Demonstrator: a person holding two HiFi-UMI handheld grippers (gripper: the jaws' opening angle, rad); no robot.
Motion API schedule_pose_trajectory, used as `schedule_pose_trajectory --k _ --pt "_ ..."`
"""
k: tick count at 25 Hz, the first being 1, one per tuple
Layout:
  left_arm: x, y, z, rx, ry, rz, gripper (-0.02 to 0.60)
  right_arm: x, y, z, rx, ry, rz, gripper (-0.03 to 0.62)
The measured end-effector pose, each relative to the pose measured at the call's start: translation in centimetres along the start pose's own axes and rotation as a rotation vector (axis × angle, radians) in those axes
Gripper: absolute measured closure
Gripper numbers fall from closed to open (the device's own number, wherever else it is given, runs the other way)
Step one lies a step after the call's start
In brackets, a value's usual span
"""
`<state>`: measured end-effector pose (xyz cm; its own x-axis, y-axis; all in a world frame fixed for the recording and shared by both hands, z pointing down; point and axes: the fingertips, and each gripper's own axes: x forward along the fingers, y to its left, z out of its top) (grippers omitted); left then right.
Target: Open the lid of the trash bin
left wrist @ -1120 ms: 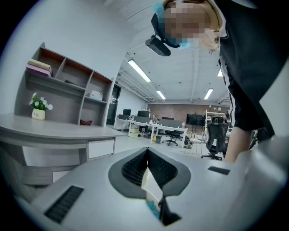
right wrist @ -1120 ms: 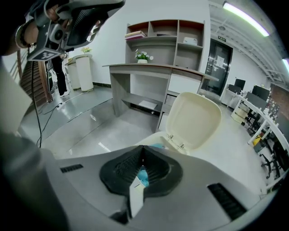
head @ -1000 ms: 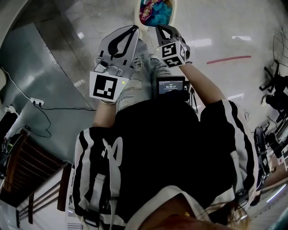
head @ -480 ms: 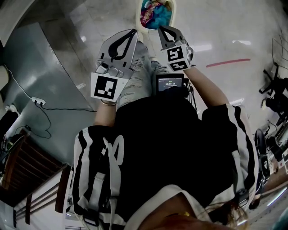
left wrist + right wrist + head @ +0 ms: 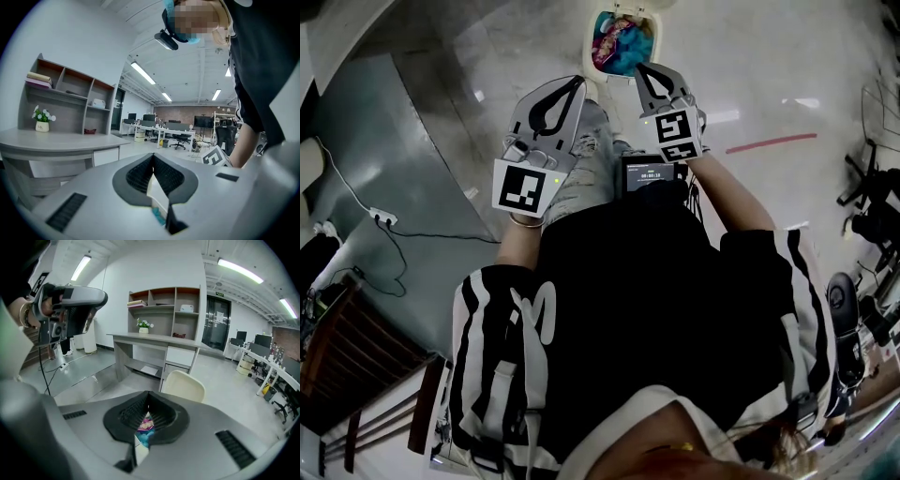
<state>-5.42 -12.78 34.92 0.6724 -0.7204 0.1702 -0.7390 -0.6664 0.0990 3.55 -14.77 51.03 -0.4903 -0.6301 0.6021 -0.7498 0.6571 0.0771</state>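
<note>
The cream trash bin (image 5: pixel 598 42) stands on the floor ahead of me, its lid (image 5: pixel 643 5) tipped up and back, with blue and pink rubbish showing inside. In the right gripper view the raised lid (image 5: pixel 183 386) stands just beyond the jaws. My left gripper (image 5: pixel 579 83) is shut on nothing, short of the bin and to its left. My right gripper (image 5: pixel 639 68) is also shut and empty, its tip close to the bin's near rim. Through the left gripper's jaw opening I see a piece of the bin's rim (image 5: pixel 158 194).
A grey floor panel (image 5: pixel 384 141) lies to the left with a power strip and cable (image 5: pixel 380 216). A wooden chair (image 5: pixel 347 375) sits at the bottom left, red floor tape (image 5: pixel 773 142) and chair bases (image 5: pixel 872 202) to the right. A desk with shelves (image 5: pixel 161 341) stands behind the bin.
The bin now sits farther from me and its raised lid has come into the head view. Both grippers have drawn back a little, still shut.
</note>
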Motion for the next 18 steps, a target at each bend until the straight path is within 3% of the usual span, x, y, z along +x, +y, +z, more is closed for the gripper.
schedule_pose_trajectory --k 18 --pt "-1.5 -2.8 2.7 0.05 0.004 -0.032 0.574 -6.7 -0.8 5.7 0.022 -0.148 -0.031 0.586"
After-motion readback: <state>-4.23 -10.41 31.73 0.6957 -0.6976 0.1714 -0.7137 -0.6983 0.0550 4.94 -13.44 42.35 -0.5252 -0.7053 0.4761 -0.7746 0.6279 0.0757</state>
